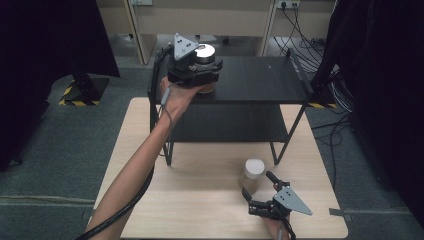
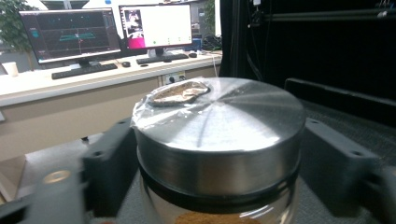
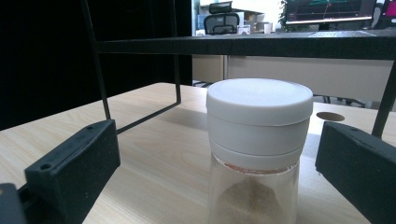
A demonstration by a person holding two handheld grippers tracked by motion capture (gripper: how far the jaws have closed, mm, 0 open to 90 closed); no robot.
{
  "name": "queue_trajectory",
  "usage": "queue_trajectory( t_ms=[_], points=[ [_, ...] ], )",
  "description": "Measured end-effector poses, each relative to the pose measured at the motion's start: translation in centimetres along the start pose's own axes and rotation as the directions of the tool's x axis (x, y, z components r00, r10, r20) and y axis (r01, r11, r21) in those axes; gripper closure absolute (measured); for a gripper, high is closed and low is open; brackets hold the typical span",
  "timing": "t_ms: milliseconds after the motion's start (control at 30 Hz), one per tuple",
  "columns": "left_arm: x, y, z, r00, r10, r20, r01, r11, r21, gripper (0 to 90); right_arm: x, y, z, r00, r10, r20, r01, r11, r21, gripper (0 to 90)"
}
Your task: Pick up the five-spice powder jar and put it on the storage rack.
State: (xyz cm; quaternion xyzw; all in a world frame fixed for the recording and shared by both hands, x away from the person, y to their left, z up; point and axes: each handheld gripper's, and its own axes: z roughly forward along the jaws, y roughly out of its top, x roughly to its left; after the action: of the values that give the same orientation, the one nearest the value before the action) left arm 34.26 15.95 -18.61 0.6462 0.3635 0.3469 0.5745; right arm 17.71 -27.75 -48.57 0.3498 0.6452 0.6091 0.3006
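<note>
On the black two-tier metal shelf [image 1: 260, 80], the left gripper [image 2: 219, 158] has its black jaws pressed against a clear glass jar with a brushed-metal lid [image 2: 219, 126], brown powder visible inside. On the pale wooden table [image 1: 200, 200], the right gripper [image 3: 215, 168] has its jaws spread wide either side of a clear glass jar with a smooth white plastic cap [image 3: 259, 121], not touching it.
</note>
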Motion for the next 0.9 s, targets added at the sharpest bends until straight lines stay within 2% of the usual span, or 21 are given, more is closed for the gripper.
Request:
queue_trajectory(
  t_ms=[67, 133, 233, 367, 633, 767, 900],
  points=[
    [0.3, -0.3, -0.4, 0.9998, -0.02, -0.001, 0.02, 0.9995, -0.026, 7.1, 0.0, 0.0, 0.0, 1.0, 0.004, 0.0, -0.004, 1.0, 0.001, 0.1],
    [0.8, -0.5, -0.8, 0.9992, -0.038, 0.014, 0.039, 0.9982, -0.046, 6.3, 0.0, 0.0, 0.0, 1.0, 0.003, -0.002, -0.003, 1.0, 0.0, 0.1],
    [0.9, -0.5, -1.2, 0.9991, -0.036, 0.021, 0.037, 0.9981, -0.049, 6.0, 0.0, 0.0, 0.0, 1.0, 0.003, -0.003, -0.003, 1.0, 0.003, 0.1],
    [1.1, -0.6, -2.2, 0.9979, -0.03, 0.057, 0.033, 0.9977, -0.06, 5.0, 0.0, 0.0, 0.0, 1.0, 0.001, -0.004, -0.001, 1.0, 0.002, 0.1],
    [1.6, -1.0, -3.8, 0.9949, -0.051, 0.087, 0.056, 0.9964, -0.063, 3.6, 0.1, 0.0, 0.0, 1.0, 0.002, -0.001, -0.002, 1.0, 0.0, 0.1],
    [2.0, -1.4, -4.9, 0.9914, -0.055, 0.119, 0.064, 0.9951, -0.076, 3.3, 0.1, 0.0, 0.1, 1.0, -0.001, -0.003, 0.001, 1.0, 0.001, 0.1],
    [2.0, -1.8, -6.4, 0.9882, -0.042, 0.147, 0.055, 0.9949, -0.085, 3.1, 0.1, 0.0, 0.1, 1.0, 0.001, -0.002, -0.001, 1.0, 0.002, 0.1]
  ],
)
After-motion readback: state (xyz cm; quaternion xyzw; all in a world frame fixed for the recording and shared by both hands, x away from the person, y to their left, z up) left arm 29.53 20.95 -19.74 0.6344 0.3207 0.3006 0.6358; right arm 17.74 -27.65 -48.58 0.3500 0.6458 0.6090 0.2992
